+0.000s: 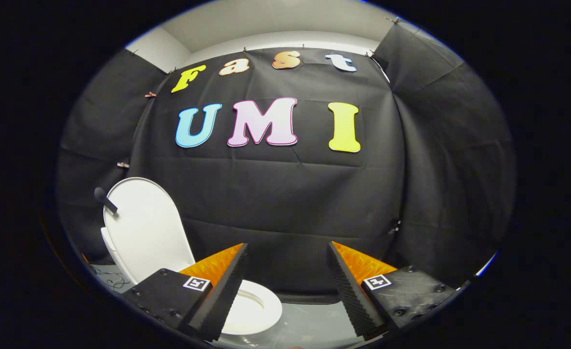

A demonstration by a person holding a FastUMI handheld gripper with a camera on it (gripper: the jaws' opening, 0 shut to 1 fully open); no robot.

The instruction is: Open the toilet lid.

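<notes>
Standing upright, the toilet lid (pixel 142 225) beside the parted hand-held gripper (pixel 288 257).

The toilet lid (pixel 145 228) is raised upright, behind the toilet seat (pixel 254 305), which lies low beyond the left finger of the claw (pixel 288 286). The claw's fingers are held apart, with nothing between them. The floor (pixel 309 322) is seen beneath.

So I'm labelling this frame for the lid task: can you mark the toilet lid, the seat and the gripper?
toilet lid (pixel 145 228): gripper view, middle of its raised white face.
seat (pixel 256 305): gripper view, white rim beside the bowl opening.
gripper (pixel 288 286): gripper view, midway between the tips; jaws apart, holding nothing.
</notes>
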